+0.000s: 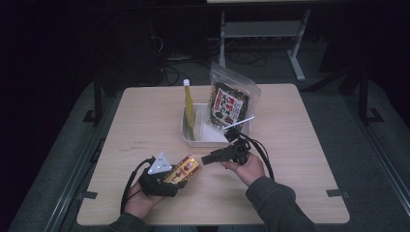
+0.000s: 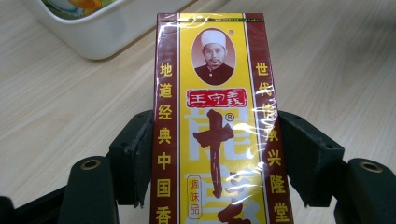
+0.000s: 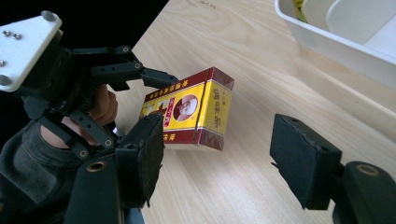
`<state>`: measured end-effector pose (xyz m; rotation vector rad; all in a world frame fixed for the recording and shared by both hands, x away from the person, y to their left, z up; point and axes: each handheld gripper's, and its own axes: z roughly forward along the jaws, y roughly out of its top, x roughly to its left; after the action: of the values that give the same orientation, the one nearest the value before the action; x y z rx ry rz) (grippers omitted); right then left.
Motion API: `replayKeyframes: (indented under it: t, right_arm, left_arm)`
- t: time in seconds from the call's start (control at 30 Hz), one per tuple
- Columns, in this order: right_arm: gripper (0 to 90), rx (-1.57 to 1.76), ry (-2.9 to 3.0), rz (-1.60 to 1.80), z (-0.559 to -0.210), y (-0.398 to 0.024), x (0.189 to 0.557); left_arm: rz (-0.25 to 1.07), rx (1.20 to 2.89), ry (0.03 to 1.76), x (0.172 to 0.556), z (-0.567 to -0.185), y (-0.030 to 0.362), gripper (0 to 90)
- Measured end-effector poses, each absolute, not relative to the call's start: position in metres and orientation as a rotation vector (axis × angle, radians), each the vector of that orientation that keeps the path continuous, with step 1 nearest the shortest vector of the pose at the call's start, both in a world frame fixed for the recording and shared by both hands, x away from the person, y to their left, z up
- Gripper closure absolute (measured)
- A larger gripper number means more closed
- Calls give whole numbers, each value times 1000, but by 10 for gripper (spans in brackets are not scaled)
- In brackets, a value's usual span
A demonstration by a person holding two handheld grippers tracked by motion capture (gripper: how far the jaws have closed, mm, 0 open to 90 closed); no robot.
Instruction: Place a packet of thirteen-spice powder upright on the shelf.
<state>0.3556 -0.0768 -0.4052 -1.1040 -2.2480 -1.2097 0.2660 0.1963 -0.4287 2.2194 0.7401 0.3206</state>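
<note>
A yellow and dark-red box (image 1: 189, 166) with printed characters and a portrait lies low over the wooden table. My left gripper (image 1: 181, 173) is shut on it. In the left gripper view both black pads press the long sides of the box (image 2: 215, 93). My right gripper (image 1: 207, 159) is just right of the box, pointing left at it. In the right gripper view its jaws (image 3: 224, 154) stand open with nothing between them. The box (image 3: 191, 112) lies a little ahead of them, held by the left gripper (image 3: 154, 88).
A white tray (image 1: 193, 140) stands behind the grippers at the table's middle. A tall yellow packet with a white cap (image 1: 188, 104) stands in it and a clear snack bag (image 1: 229, 101) leans in it. The tray's rim (image 3: 336, 42) is near my right gripper.
</note>
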Motion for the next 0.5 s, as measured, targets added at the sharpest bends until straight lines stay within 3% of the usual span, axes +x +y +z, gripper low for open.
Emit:
replayKeyframes:
  t: [0.5]
  right_arm:
    - [332, -1099, -2188, -1150, -414, -64, 366]
  left_arm:
    - [319, 2186, 704, 264, -422, 190, 323]
